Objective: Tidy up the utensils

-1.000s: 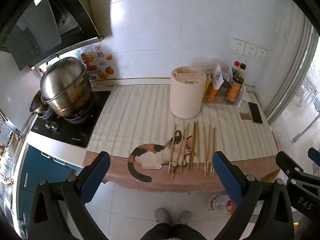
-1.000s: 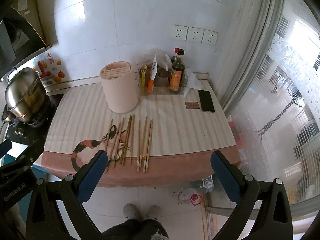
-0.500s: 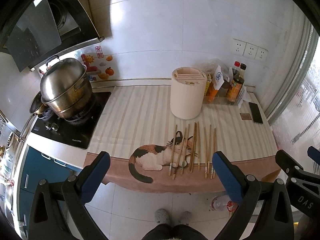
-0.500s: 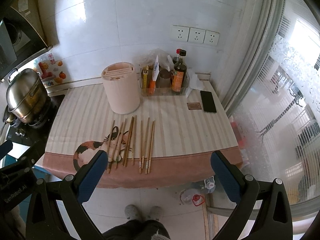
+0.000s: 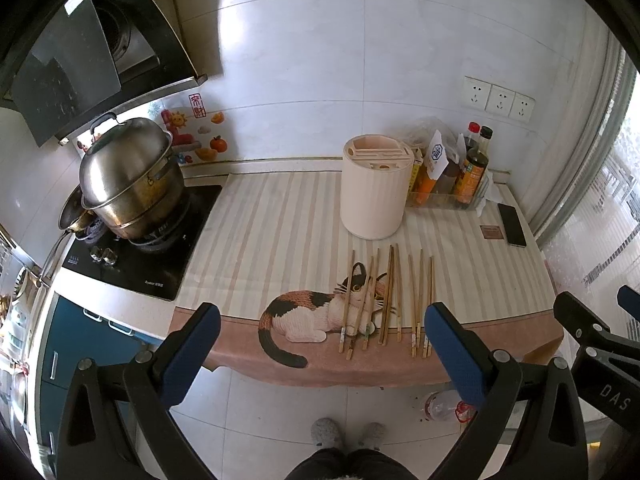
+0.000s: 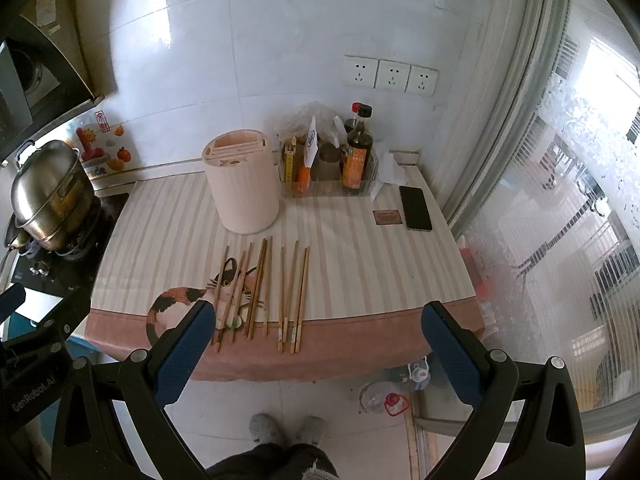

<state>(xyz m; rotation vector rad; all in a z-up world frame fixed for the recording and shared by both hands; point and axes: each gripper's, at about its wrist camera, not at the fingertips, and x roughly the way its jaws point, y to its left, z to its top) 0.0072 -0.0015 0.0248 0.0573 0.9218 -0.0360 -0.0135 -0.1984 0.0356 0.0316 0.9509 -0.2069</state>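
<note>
Several wooden chopsticks (image 5: 386, 294) lie side by side near the counter's front edge, partly over a cat picture on the striped mat (image 5: 280, 240); they also show in the right wrist view (image 6: 260, 288). A cream slotted utensil holder (image 5: 376, 192) stands upright behind them, also in the right wrist view (image 6: 242, 182). My left gripper (image 5: 320, 344) is open and empty, held off the counter's front edge. My right gripper (image 6: 316, 344) is open and empty, likewise in front of the counter.
A steel pot (image 5: 128, 176) sits on the black stove at the left. A clear tray of sauce bottles (image 5: 460, 180) stands right of the holder. A phone (image 6: 416, 208) and a small card lie at the right. A window wall bounds the right side.
Both grippers have drifted slightly closer to the counter; the chopsticks and holder have not moved. Both stay open.
</note>
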